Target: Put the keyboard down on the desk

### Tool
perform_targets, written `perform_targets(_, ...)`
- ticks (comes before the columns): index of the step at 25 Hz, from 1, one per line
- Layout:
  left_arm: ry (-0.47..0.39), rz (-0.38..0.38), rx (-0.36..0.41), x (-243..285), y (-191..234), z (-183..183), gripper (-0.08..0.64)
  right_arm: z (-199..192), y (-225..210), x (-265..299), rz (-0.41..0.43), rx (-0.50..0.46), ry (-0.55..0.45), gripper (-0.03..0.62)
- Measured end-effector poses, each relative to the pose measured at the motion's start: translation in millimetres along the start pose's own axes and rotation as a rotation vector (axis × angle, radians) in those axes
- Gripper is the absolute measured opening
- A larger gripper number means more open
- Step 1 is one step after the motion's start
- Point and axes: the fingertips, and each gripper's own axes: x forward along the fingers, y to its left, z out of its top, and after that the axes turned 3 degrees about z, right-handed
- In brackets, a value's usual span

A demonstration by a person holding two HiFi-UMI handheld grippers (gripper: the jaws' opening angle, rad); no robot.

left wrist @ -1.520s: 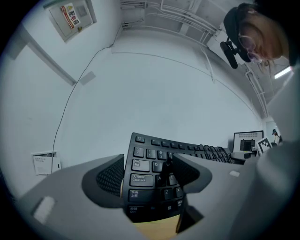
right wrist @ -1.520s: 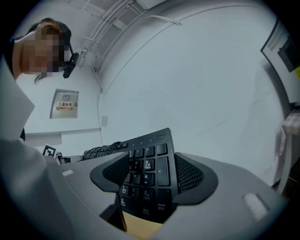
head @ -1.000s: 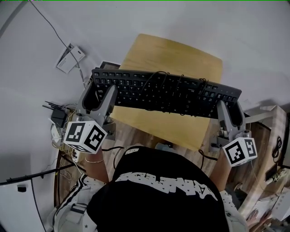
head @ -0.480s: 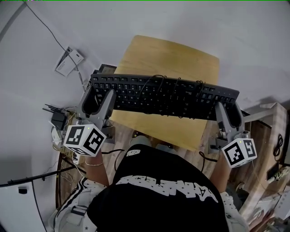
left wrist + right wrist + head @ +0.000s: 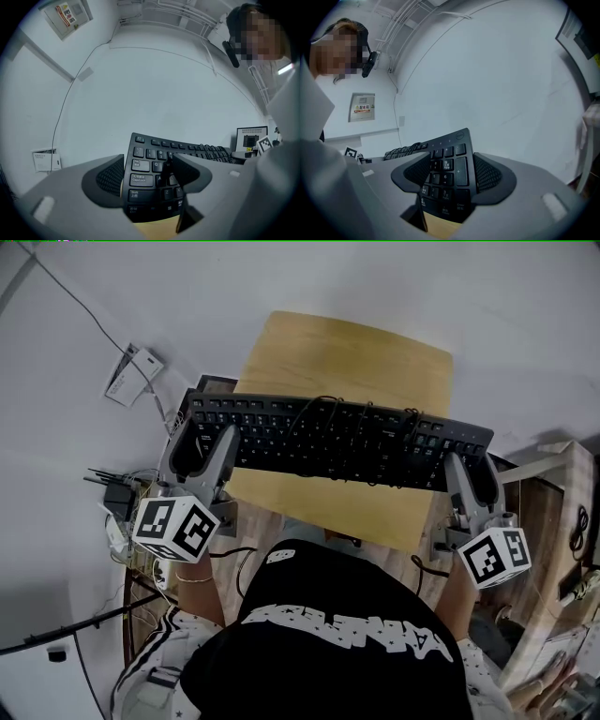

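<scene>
A long black keyboard (image 5: 337,439) with its cable coiled over the keys hangs level above the near half of a small wooden desk (image 5: 349,354). My left gripper (image 5: 204,448) is shut on the keyboard's left end, and its fingers flank the Caps Lock and Shift keys (image 5: 143,180). My right gripper (image 5: 473,486) is shut on the right end, around the number pad (image 5: 447,169). In the left gripper view (image 5: 150,180) and the right gripper view (image 5: 450,177), a strip of desk wood shows beneath the keyboard. I cannot tell whether the keyboard touches the desk.
A power strip with tangled cables (image 5: 122,495) lies on the floor to the left, and a white box (image 5: 127,379) lies further back. A pale shelf edge (image 5: 548,463) stands at the right. My black shirt (image 5: 337,638) fills the lower middle of the head view.
The keyboard and both grippers have drifted slightly toward me over the desk. Both grips are unchanged.
</scene>
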Motion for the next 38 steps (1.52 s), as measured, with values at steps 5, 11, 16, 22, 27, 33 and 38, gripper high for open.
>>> perform_targets(5, 0.005, -0.008, -0.006, 2, 1, -2, 0.302, 0, 0, -1, -0.007, -0.004, 0.002, 0.291)
perform_targets(11, 0.008, -0.005, -0.001, 1, -1, 0, 0.302, 2, -1, 1, 0.000, -0.003, 0.002, 0.293)
perform_targets(16, 0.032, -0.002, 0.012, 0, -2, 2, 0.302, 1, -2, 2, 0.000, 0.020, 0.021, 0.291)
perform_targets(22, -0.011, -0.019, 0.001, -1, -1, -3, 0.302, 4, 1, 0, 0.009, -0.022, -0.007, 0.291)
perform_targets(27, -0.029, -0.023, 0.009, -2, -1, -2, 0.301, 5, 1, 1, 0.018, -0.033, -0.026, 0.291)
perform_targets(33, -0.078, -0.024, 0.020, -8, -2, 0, 0.301, 6, 4, -2, 0.039, -0.051, -0.060, 0.291)
perform_targets(38, -0.063, -0.017, 0.015, -7, -1, -1, 0.301, 8, 4, 0, 0.035, -0.051, -0.045, 0.291)
